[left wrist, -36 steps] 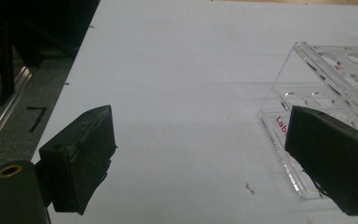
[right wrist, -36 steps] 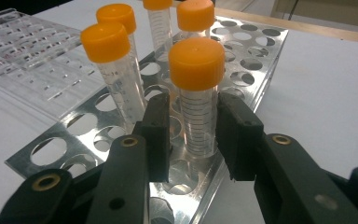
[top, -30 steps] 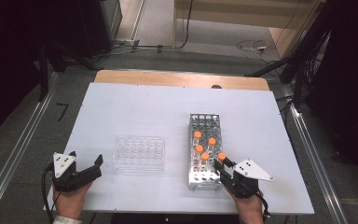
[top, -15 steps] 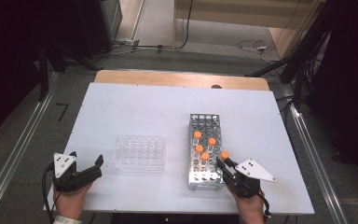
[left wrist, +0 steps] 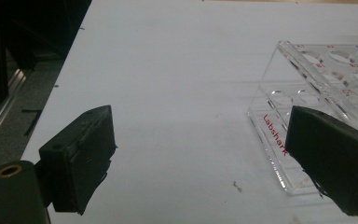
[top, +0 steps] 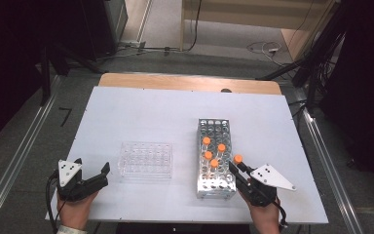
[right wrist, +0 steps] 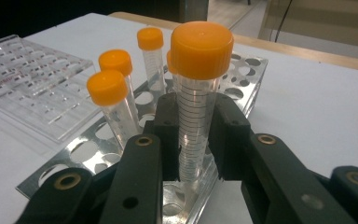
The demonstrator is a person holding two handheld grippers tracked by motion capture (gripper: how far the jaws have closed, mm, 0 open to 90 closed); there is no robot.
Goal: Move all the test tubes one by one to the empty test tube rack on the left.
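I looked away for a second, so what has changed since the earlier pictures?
The right gripper has just closed its jaws on an orange-capped tube at the metal rack's near right corner, and the cap has shifted slightly right. The left gripper, open, the clear rack and the four other tubes stayed put.
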